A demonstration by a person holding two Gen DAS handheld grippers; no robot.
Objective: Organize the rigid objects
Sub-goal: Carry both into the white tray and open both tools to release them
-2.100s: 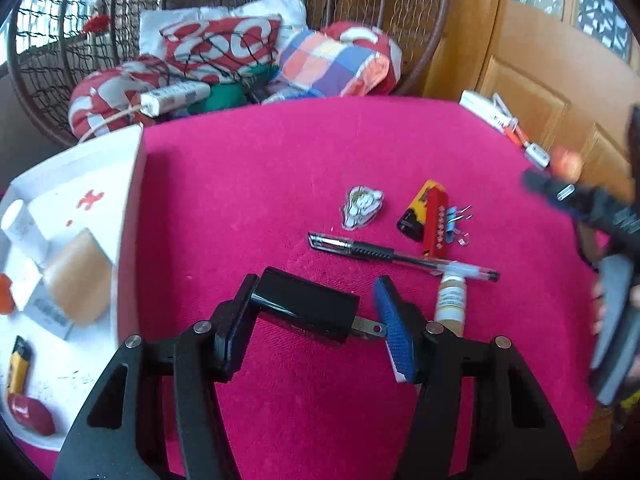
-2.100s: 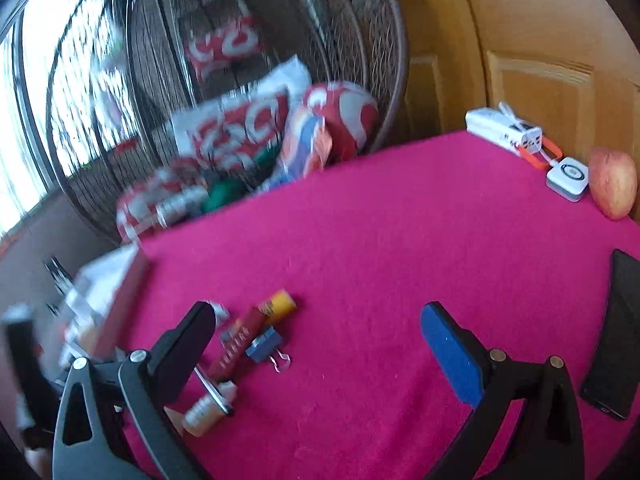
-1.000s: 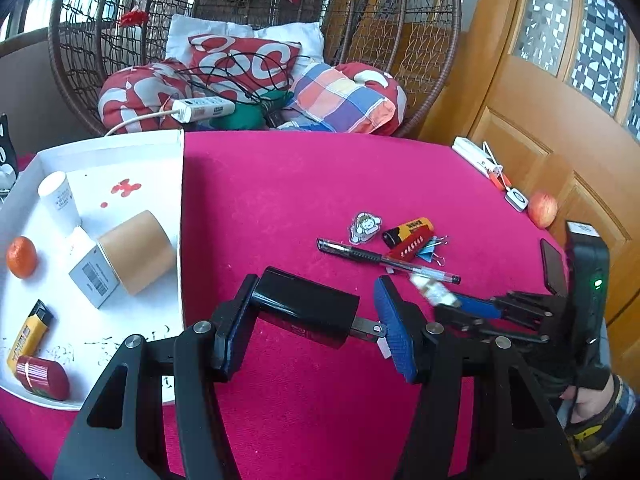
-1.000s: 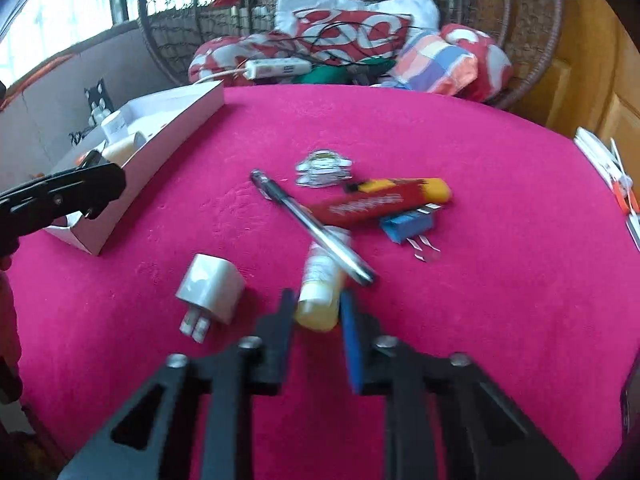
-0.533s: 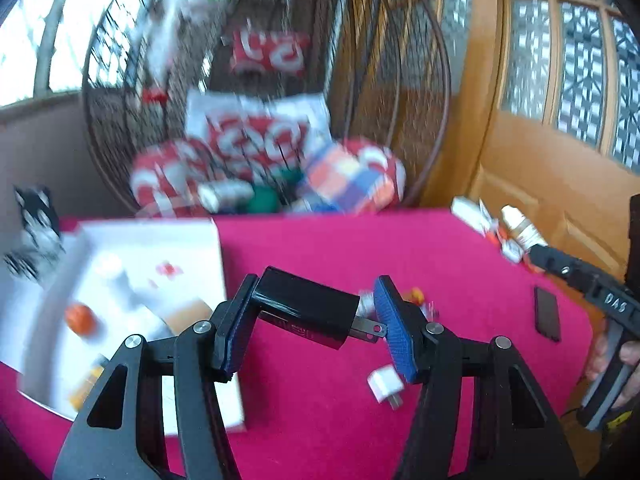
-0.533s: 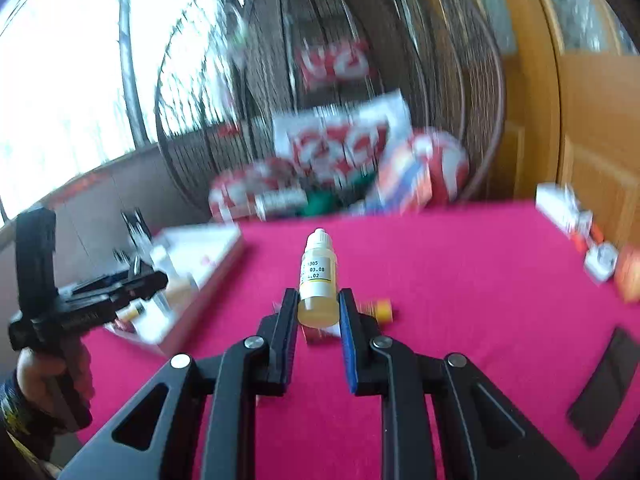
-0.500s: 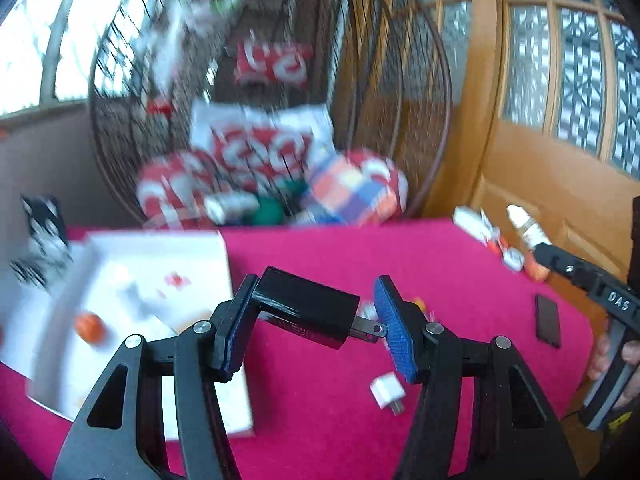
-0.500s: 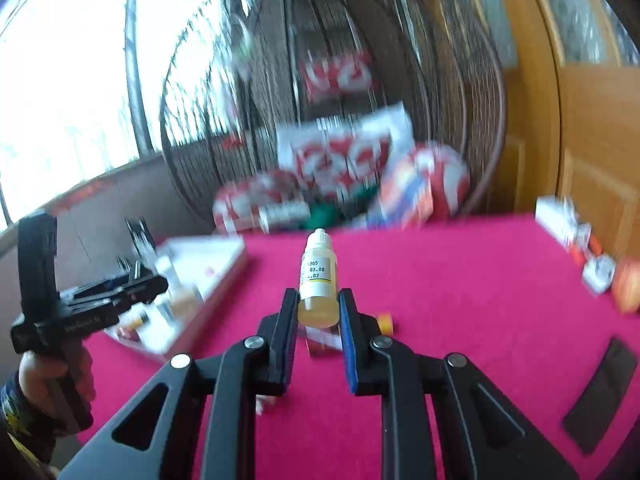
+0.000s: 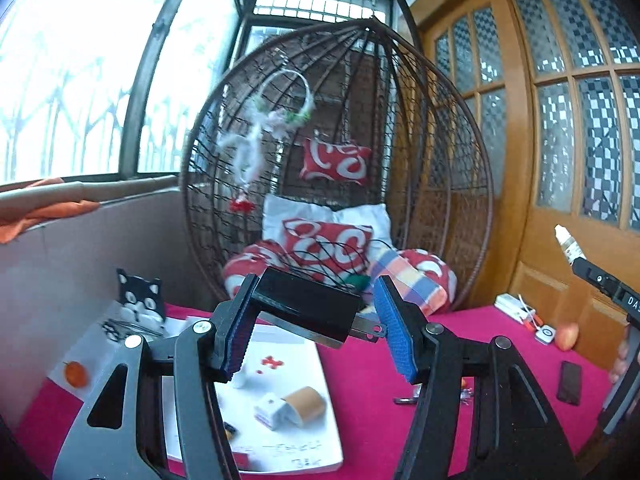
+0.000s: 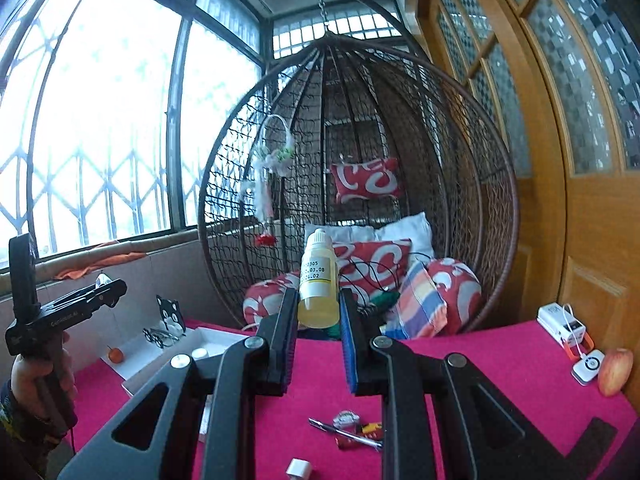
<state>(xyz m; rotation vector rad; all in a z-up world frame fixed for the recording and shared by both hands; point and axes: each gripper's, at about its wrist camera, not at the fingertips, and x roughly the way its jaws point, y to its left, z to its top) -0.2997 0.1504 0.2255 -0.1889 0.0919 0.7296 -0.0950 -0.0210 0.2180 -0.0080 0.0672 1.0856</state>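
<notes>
Your left claw [image 9: 316,334] grips a black charger [image 9: 306,312] at frame centre; your right claw [image 10: 318,338] clamps a small dropper bottle [image 10: 318,280] upright above the pink worktop [image 10: 480,364]

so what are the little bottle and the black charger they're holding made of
Small bottle: looks like translucent plastic, since yellowish liquid shows through; white cap and a printed paper label. Black charger: seems hard moulded plastic with a smooth semi-gloss shell that catches highlights; its two prongs look like bare metal.
</notes>
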